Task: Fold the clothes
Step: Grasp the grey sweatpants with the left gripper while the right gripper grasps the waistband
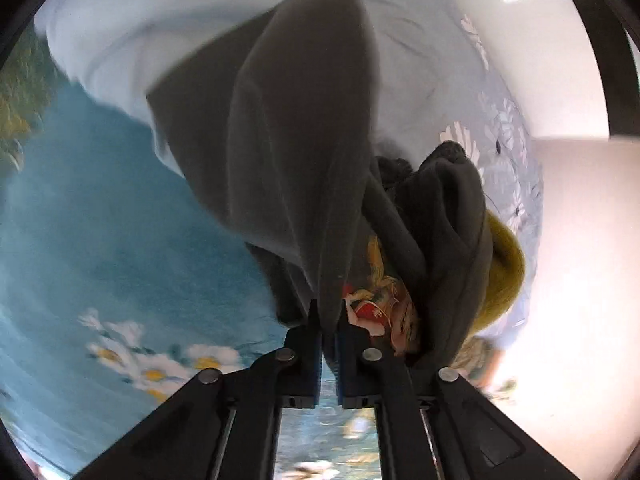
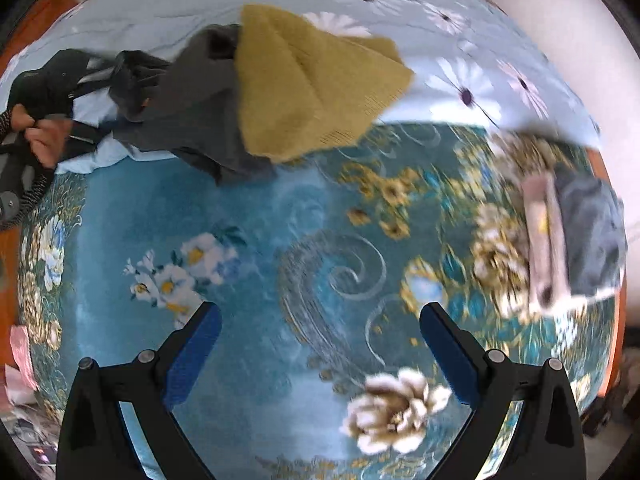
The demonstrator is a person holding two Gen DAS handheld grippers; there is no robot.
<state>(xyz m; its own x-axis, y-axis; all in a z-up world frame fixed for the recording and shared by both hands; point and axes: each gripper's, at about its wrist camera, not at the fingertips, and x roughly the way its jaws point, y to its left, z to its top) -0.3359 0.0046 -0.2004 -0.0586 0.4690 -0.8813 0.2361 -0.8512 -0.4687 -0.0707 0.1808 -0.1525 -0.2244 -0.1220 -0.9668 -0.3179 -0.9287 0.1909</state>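
The dark grey garment point(image 1: 280, 152) hangs from the left gripper point(image 1: 329, 334), whose jaws are pressed together on a fold of its cloth. From the jaws the cloth spreads forward and away in a wide sheet, and a bunched part of it, with a colourful printed picture point(image 1: 384, 304) on it, lies just to the right of the jaws. A mustard-yellow knitted garment point(image 1: 502, 268) touches this bunch on its far right side.

In the right wrist view the same grey garment point(image 2: 200, 92) is far ahead of the jaws and to the left, with the yellow garment point(image 2: 312, 88) lying partly over it. Both rest where a pale blue sheet with daisies point(image 2: 460, 32) meets a teal flowered bedspread point(image 2: 248, 208). The right gripper point(image 2: 320, 344) has its jaws wide apart and holds nothing; only the bedspread is between them. Ahead and to the right of these jaws lies a blurred stack of folded clothes point(image 2: 572, 236), pink and grey-blue. No container is visible in either view.
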